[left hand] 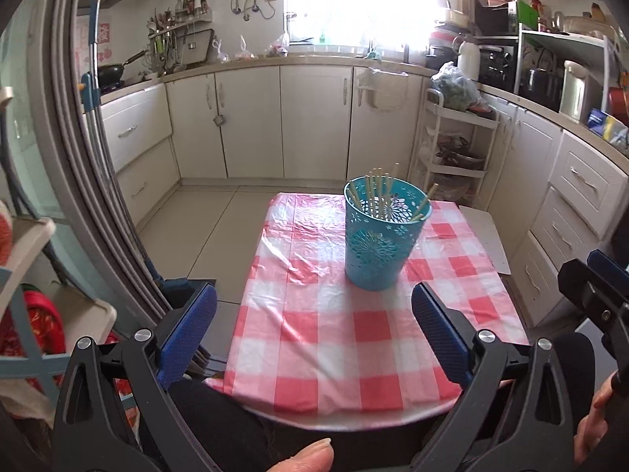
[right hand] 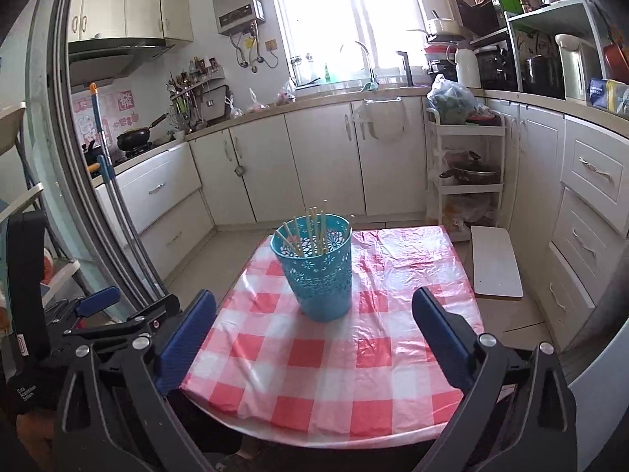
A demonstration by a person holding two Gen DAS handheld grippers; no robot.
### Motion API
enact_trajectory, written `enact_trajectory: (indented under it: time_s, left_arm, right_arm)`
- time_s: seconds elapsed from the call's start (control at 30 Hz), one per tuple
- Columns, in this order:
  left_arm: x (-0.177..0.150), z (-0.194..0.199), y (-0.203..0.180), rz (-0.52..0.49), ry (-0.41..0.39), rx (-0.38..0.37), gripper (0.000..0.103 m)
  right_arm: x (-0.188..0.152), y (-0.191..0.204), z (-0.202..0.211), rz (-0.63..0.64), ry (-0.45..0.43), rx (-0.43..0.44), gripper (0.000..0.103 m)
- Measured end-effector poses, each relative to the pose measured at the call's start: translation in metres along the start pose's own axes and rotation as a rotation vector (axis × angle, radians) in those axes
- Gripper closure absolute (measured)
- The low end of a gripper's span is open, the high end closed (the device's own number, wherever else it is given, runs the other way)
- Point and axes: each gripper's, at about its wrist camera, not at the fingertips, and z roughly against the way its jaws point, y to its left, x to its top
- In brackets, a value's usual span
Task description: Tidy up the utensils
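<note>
A blue perforated cup (left hand: 379,232) stands upright on the checked tablecloth (left hand: 314,338), toward the far end of the small table, with a bunch of chopsticks (left hand: 377,192) standing inside it. The left gripper (left hand: 314,334) and the right gripper (right hand: 314,334) hover above the near edge, well apart from the cup, each with jaws spread wide and nothing between them. No loose utensil shows on the cloth, so the sorting appears complete; the next move likely calls only for withdrawal.
</note>
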Motion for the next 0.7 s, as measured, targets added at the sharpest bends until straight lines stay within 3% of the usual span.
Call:
enact_trajectory:
  time_s: [0.27,0.7]
  left_arm:
    - [-0.039,0.059,-0.007,-0.017,-0.038,0.108,0.008]
    - [-0.051,0.092,-0.015,-0.040,-0.090,0.120,0.008]
  right_arm:
    - [-0.043,0.013,0.050,-0.026,-0.020,0.006,0.007]
    - [-0.053,0.023,0.072,0.008,-0.050,0.005,0.007]
